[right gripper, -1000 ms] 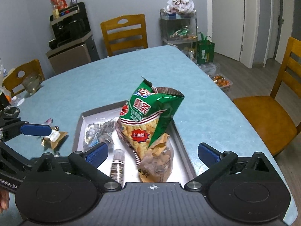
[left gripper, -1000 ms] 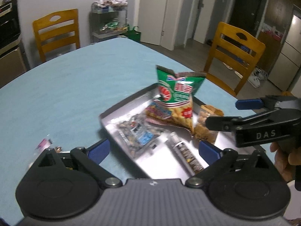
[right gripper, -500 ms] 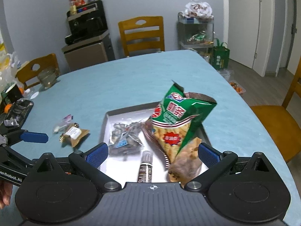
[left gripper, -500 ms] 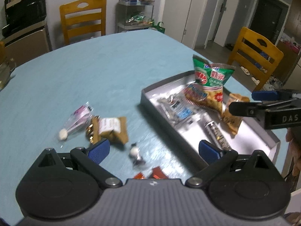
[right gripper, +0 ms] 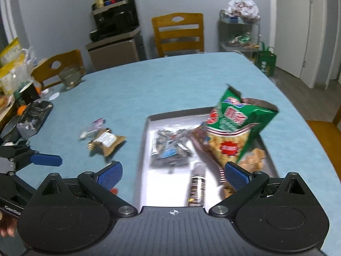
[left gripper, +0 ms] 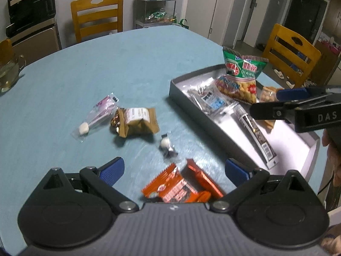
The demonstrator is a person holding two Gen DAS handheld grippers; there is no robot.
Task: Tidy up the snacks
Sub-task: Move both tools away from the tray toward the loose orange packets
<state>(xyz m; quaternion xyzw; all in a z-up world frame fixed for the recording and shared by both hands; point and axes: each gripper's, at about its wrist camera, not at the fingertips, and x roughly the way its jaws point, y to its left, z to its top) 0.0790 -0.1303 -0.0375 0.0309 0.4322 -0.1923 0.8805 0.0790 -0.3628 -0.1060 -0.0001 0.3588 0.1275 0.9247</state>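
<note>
grey rectangular tray holding a crinkled green chip bag; glossy orange wrappers beside it, blurred; both grippers' fingers spread, empty.

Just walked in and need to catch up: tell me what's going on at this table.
A person holding a gripper in each hand is sorting snacks into a grey tray. The green chip bag and several packets already sit in it. Both grippers are open and empty: the left gripper hovers over the orange packets, and the right gripper is over the tray. A brown packet remains on the table.
</note>
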